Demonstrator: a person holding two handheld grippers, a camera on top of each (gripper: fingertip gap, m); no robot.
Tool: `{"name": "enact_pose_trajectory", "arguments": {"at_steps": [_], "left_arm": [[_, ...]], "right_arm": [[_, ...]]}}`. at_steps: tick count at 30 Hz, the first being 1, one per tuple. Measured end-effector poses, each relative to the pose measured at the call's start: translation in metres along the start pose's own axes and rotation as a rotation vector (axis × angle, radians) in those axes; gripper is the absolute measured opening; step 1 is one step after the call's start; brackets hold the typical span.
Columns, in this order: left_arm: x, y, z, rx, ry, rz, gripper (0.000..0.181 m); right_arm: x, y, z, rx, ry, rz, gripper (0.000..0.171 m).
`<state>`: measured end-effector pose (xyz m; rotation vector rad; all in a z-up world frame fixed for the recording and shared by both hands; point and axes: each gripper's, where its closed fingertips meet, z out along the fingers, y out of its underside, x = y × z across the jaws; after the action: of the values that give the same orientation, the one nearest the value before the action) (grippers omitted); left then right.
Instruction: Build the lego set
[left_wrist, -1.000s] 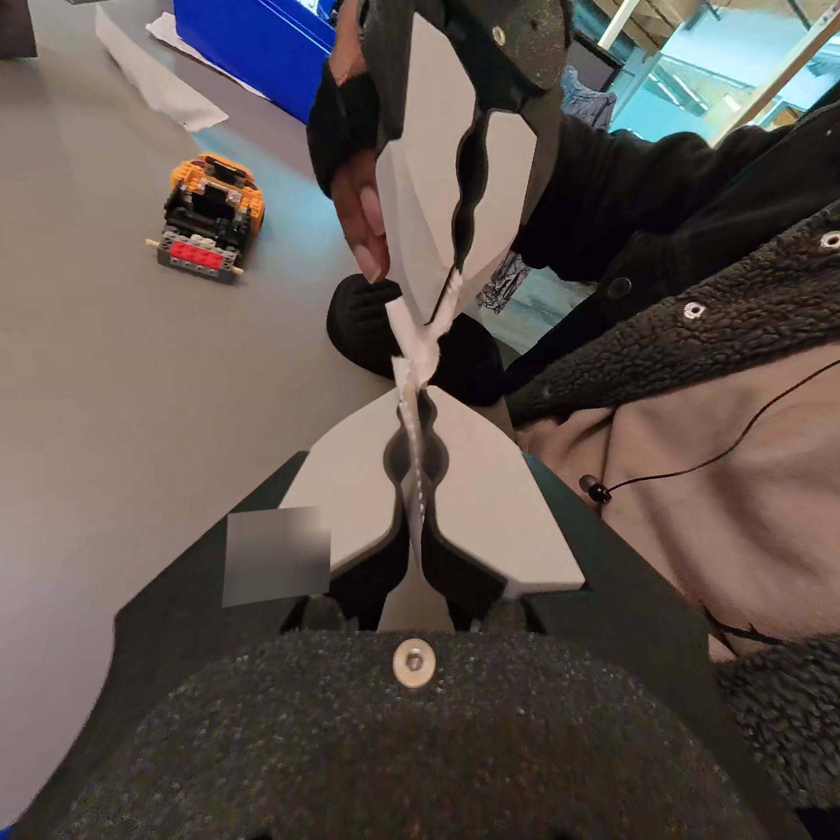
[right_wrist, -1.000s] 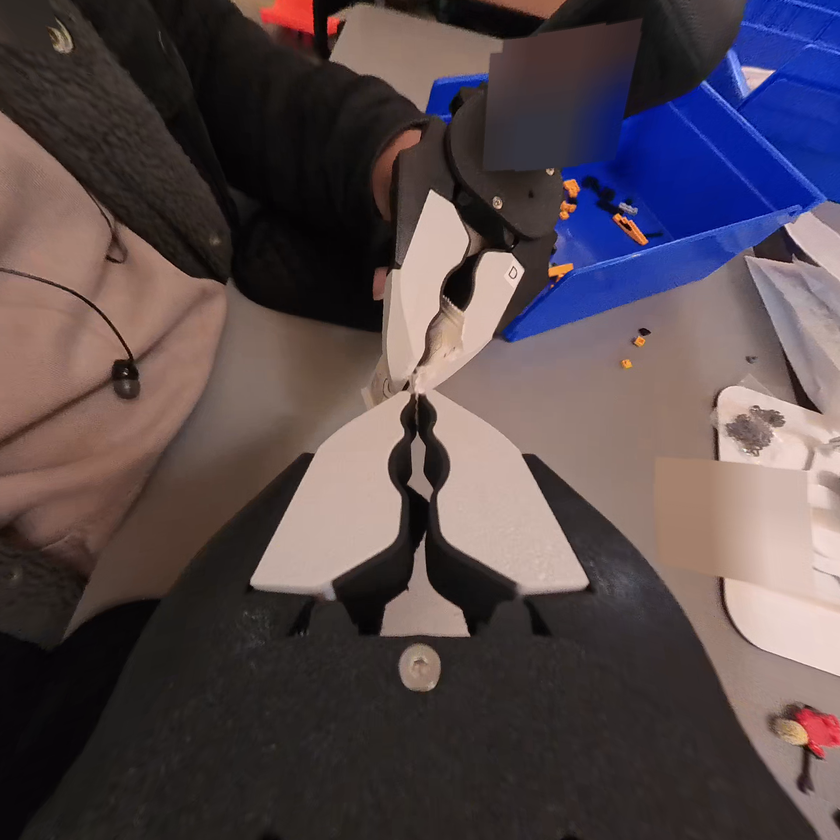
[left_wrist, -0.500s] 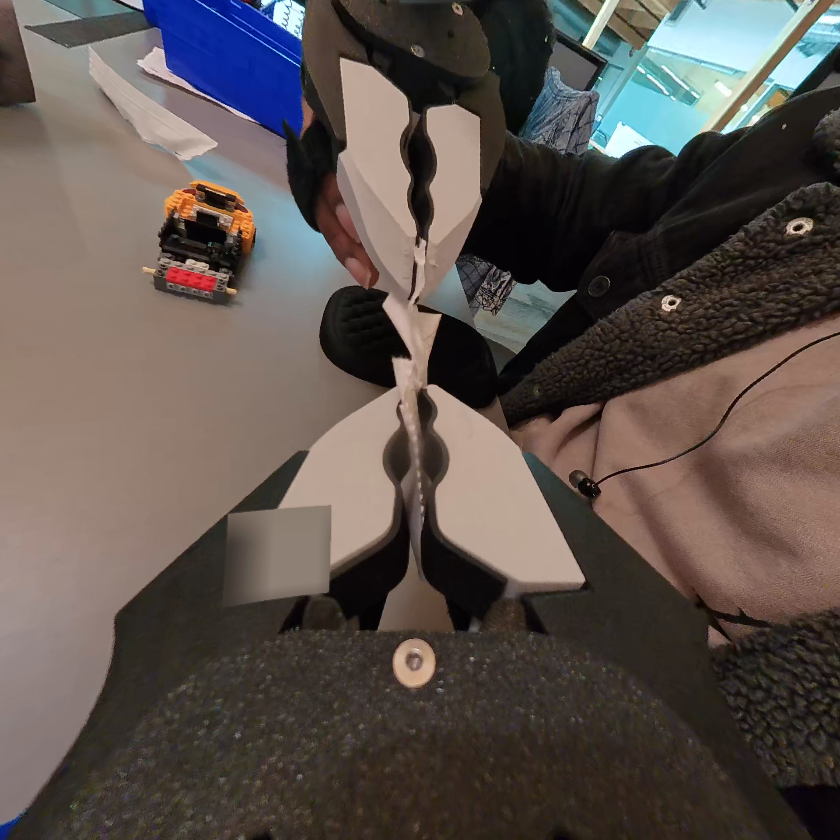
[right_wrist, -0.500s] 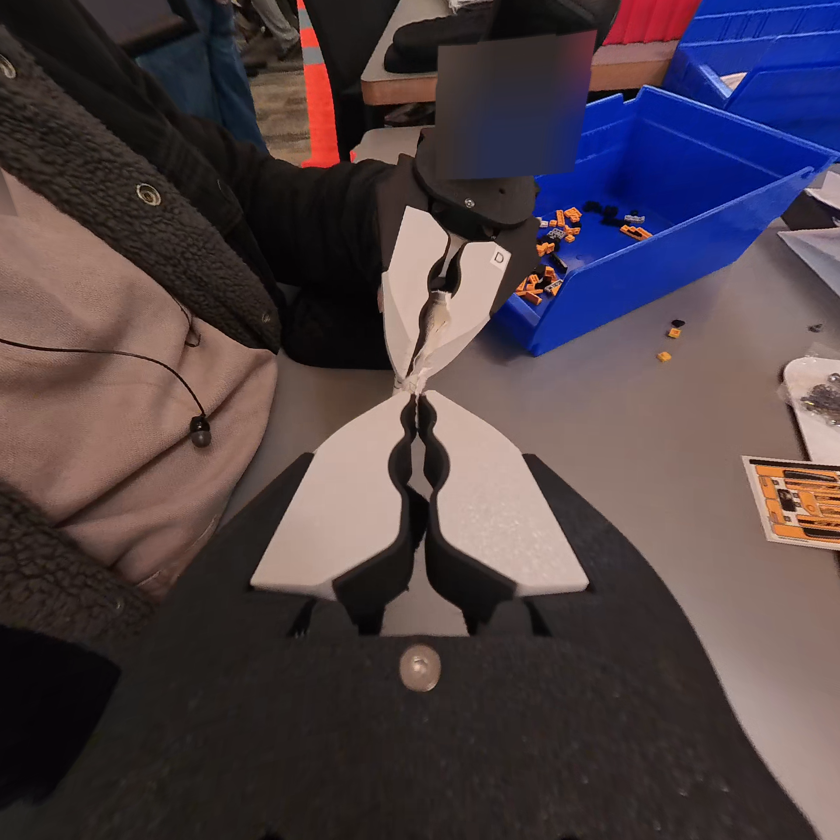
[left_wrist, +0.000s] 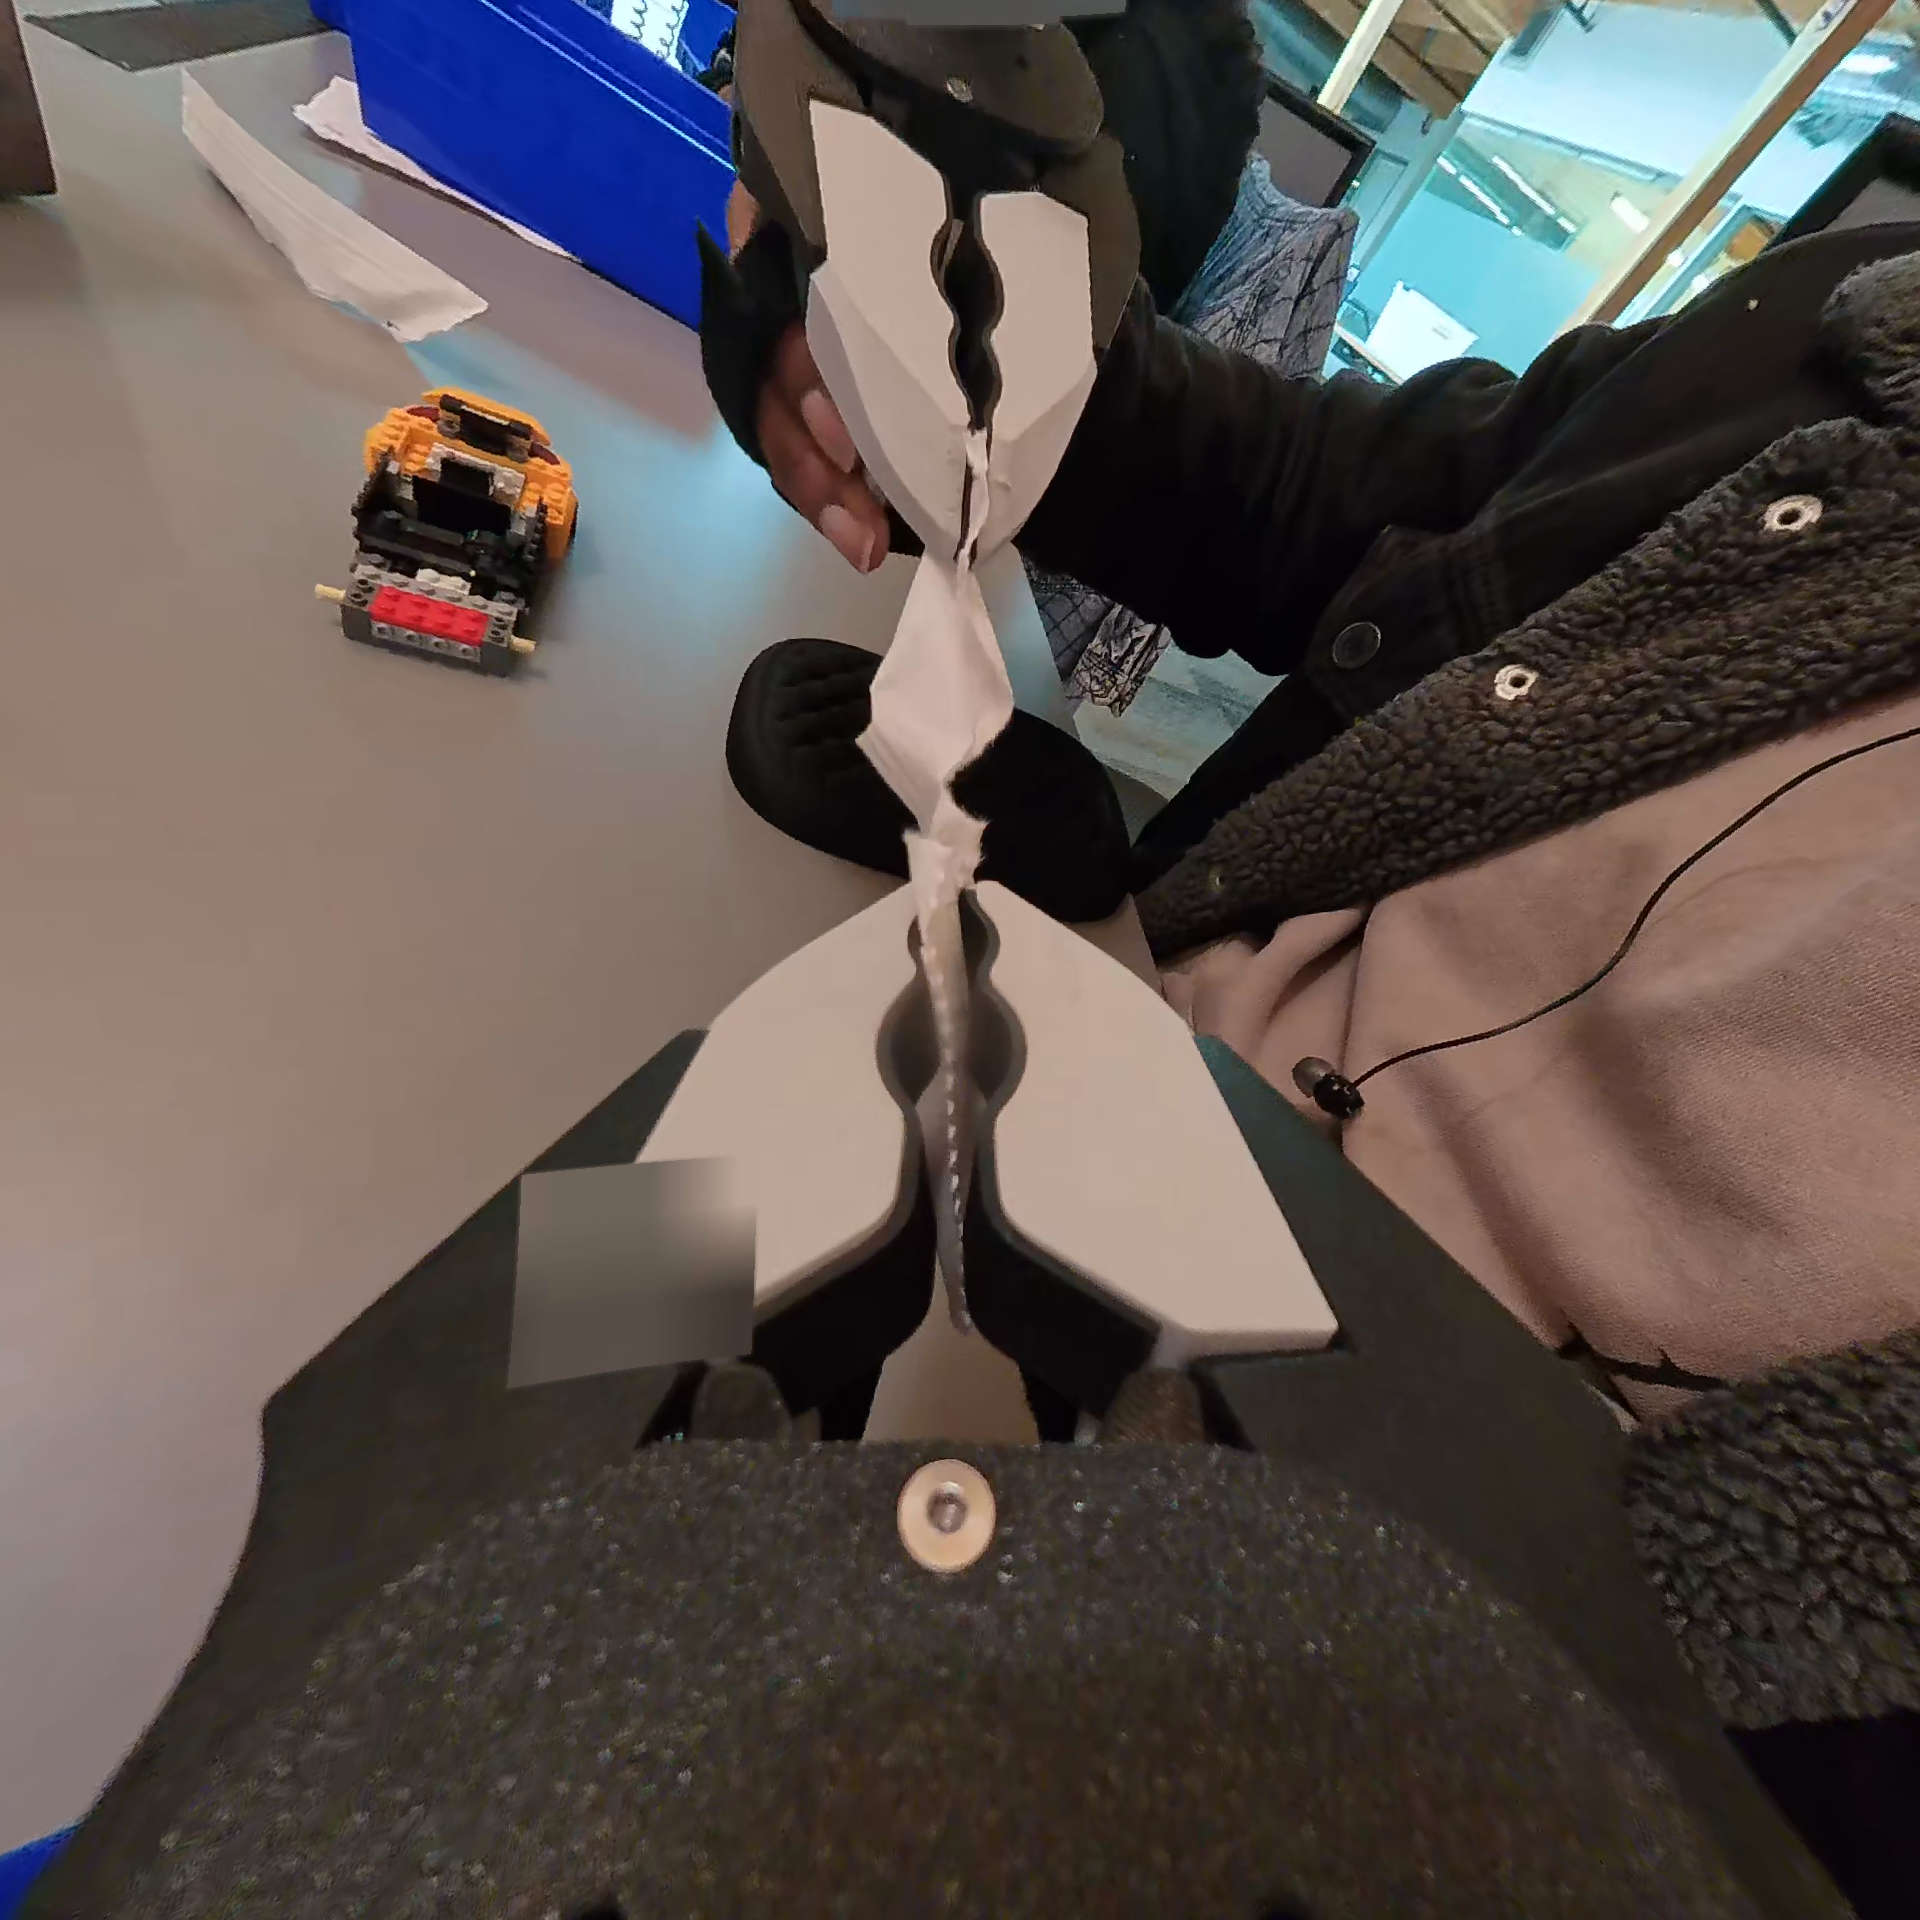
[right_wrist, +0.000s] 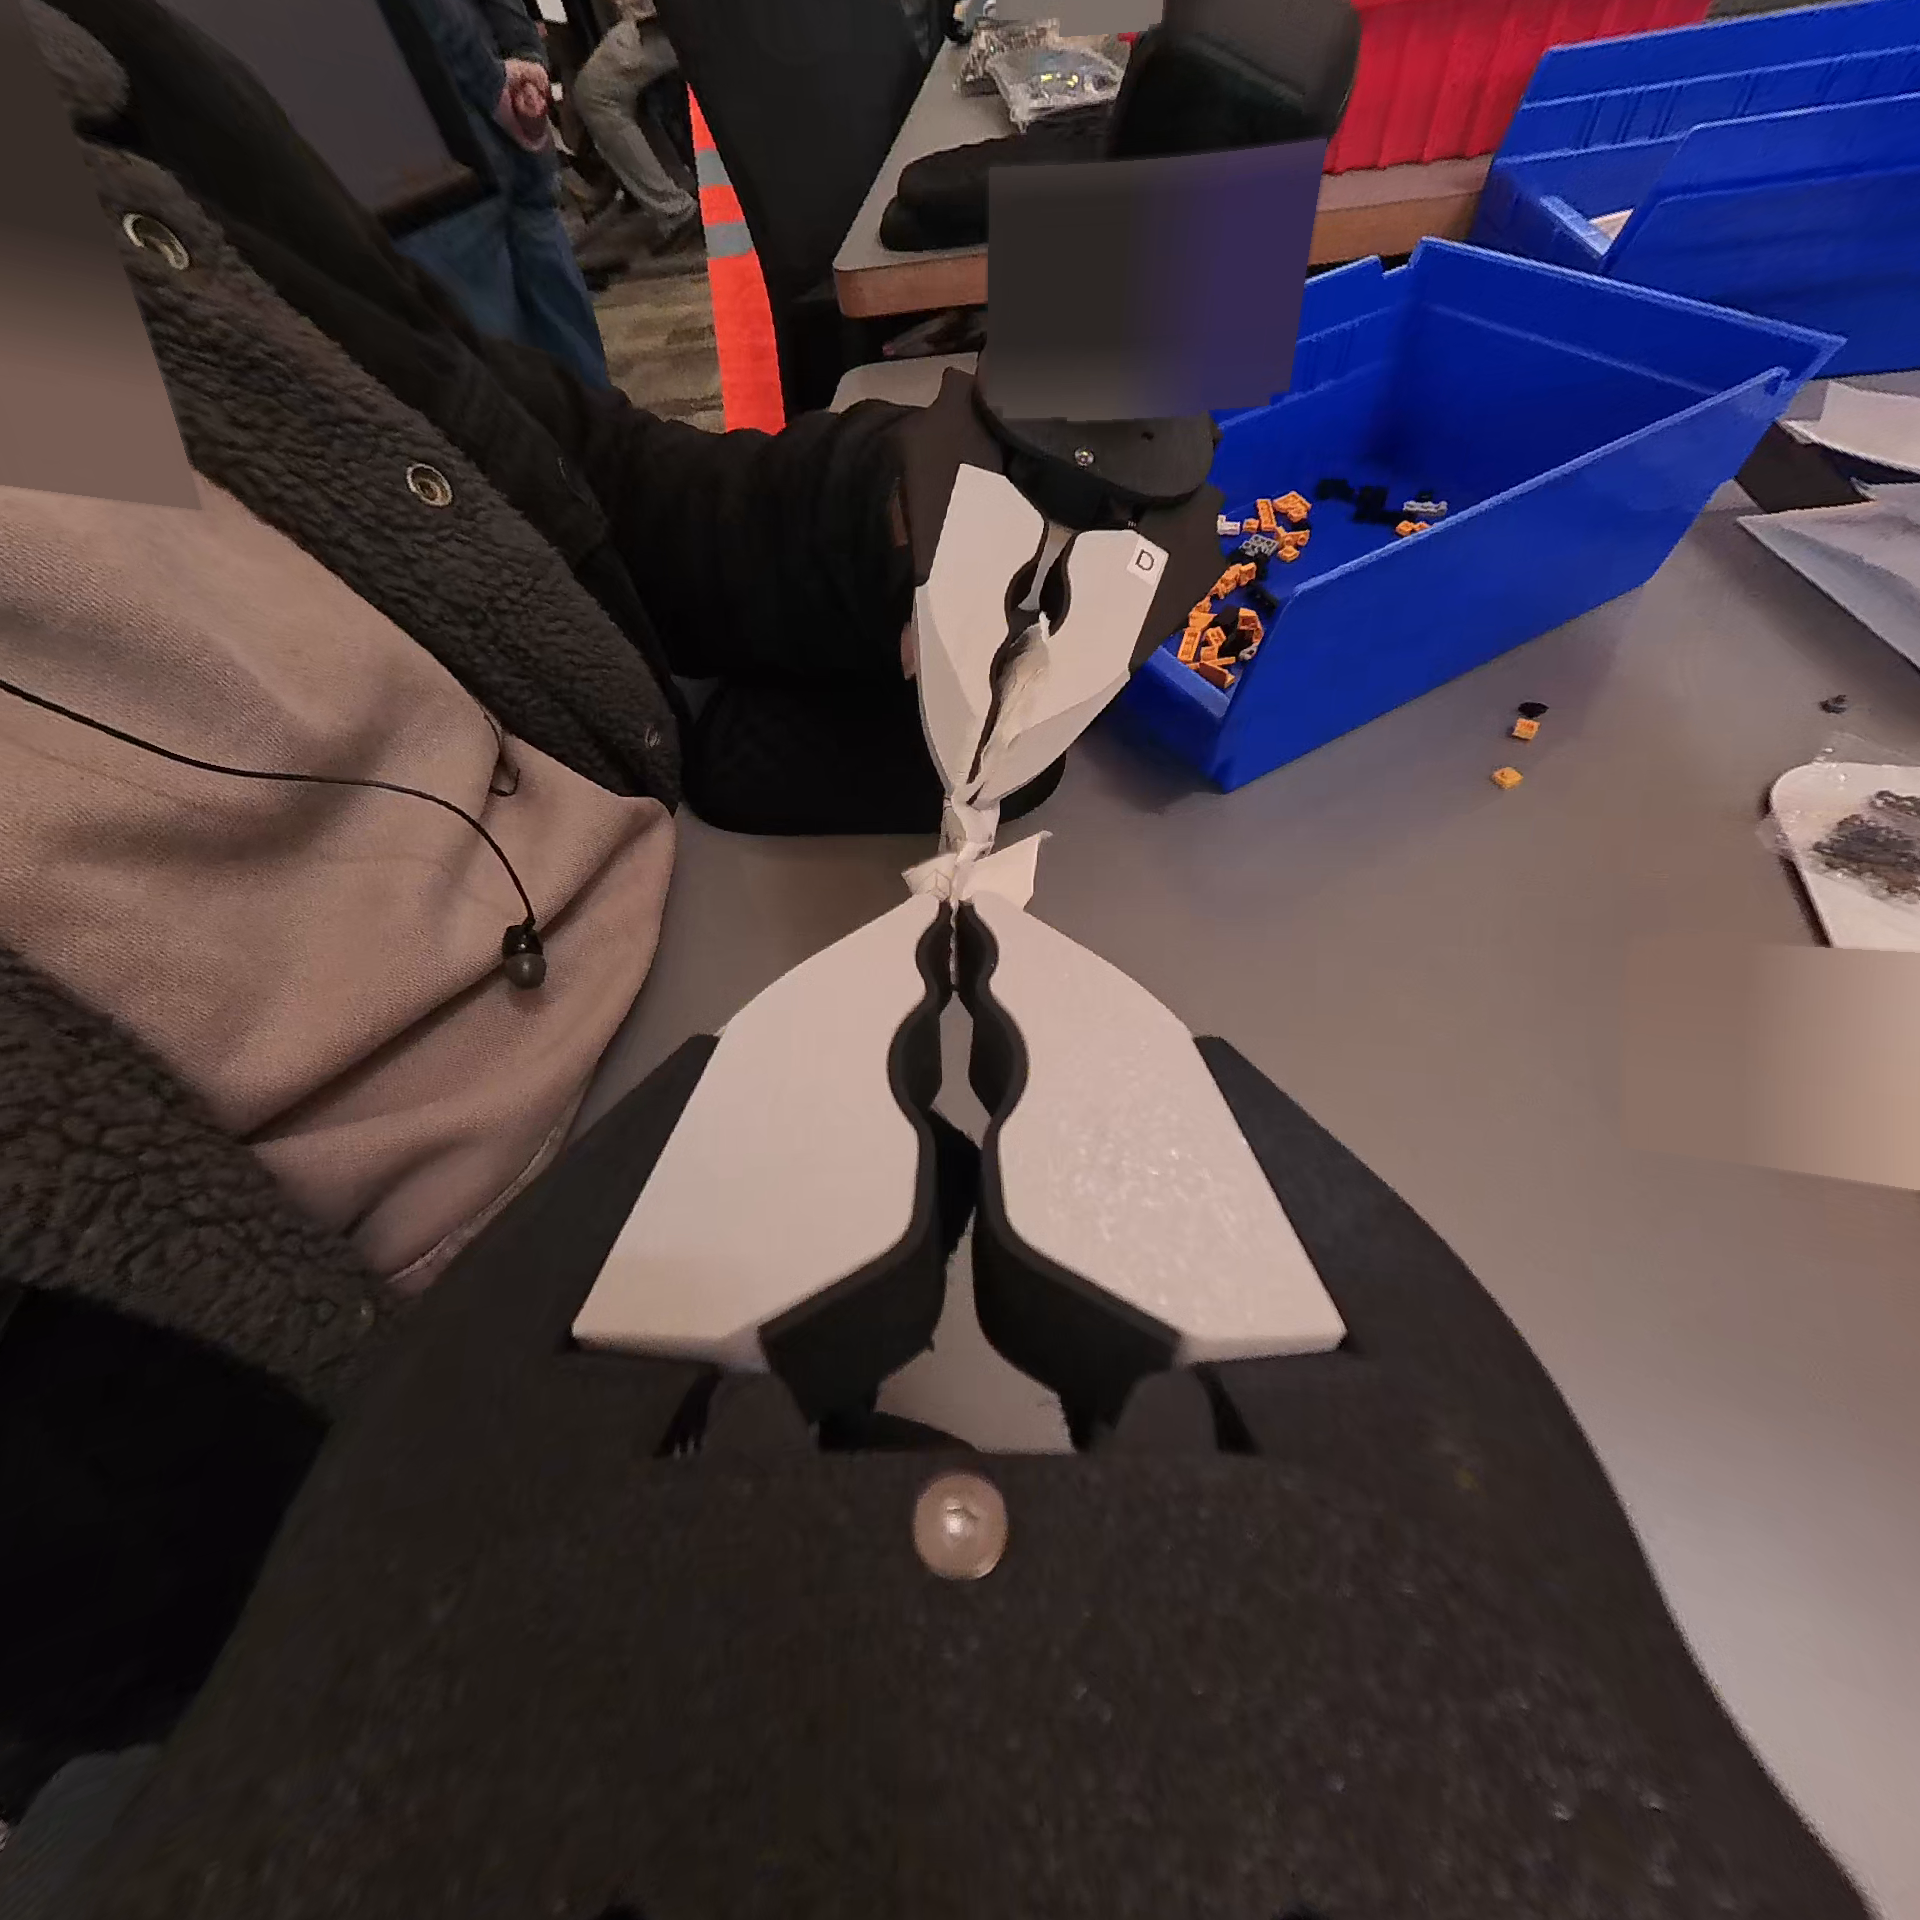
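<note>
Both grippers are shut on one white paper bag, stretched and crumpled between them above the table edge. My left gripper clamps one end, with the bag running back between its fingers. My right gripper clamps the other end; the bag shows twisted just past its tips. Each gripper faces the other: the right one in the left wrist view, the left one in the right wrist view. A part-built orange and black lego car with a red plate sits on the grey table to the left.
A blue bin holds several orange and black bricks. Loose small bricks lie on the table beside it. A white tray with small dark parts sits at the right edge. White paper lies by another blue bin. The person's coat is close.
The two grippers have pulled apart, so more of the white bag is stretched out between them. Both stay shut on it.
</note>
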<state>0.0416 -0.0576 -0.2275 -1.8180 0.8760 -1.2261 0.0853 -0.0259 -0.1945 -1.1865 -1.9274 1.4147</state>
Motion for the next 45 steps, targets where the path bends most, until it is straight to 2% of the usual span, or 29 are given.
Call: {"name": "enact_pose_trajectory", "arguments": {"at_steps": [4, 9, 13, 16, 19, 22, 26, 32, 34, 38, 42, 45], "left_arm": [[-0.006, 0.002, -0.005, -0.001, -0.018, -0.011, 0.001], [-0.017, 0.004, -0.01, 0.021, -0.042, -0.032, 0.001], [-0.02, -0.004, -0.011, 0.085, -0.04, -0.044, 0.0], [-0.02, -0.009, -0.012, 0.118, -0.042, -0.055, 0.0], [-0.019, -0.008, -0.008, 0.116, -0.037, -0.057, 0.0], [-0.021, -0.007, -0.007, 0.123, -0.041, -0.063, 0.0], [-0.026, -0.005, -0.008, 0.136, -0.038, -0.098, 0.0], [-0.028, 0.0, -0.005, 0.119, -0.011, -0.127, 0.0], [-0.029, 0.002, -0.003, 0.112, -0.005, -0.136, 0.0], [-0.031, 0.003, -0.002, 0.111, -0.003, -0.147, 0.0], [-0.032, 0.005, -0.001, 0.104, 0.0, -0.158, 0.0], [-0.033, 0.005, 0.0, 0.103, -0.003, -0.16, 0.0]], "right_arm": [[0.004, 0.003, -0.011, 0.016, 0.015, 0.013, 0.0], [0.016, -0.001, -0.053, 0.132, 0.109, 0.073, 0.0], [0.059, 0.015, -0.101, 0.116, 0.399, 0.106, 0.0], [0.11, 0.039, -0.161, 0.05, 0.721, 0.096, 0.0], [0.154, 0.062, -0.22, 0.01, 0.953, 0.084, 0.0], [0.188, 0.089, -0.269, -0.013, 1.111, 0.11, 0.0], [0.22, 0.128, -0.321, -0.02, 1.261, 0.271, 0.0], [0.228, 0.184, -0.345, 0.018, 1.141, 0.861, 0.0], [0.227, 0.206, -0.354, -0.008, 1.148, 0.994, 0.0], [0.232, 0.238, -0.379, -0.018, 1.211, 1.096, 0.003], [0.239, 0.256, -0.409, -0.063, 1.313, 1.062, 0.008], [0.244, 0.254, -0.425, -0.055, 1.356, 1.0, 0.018]]}}
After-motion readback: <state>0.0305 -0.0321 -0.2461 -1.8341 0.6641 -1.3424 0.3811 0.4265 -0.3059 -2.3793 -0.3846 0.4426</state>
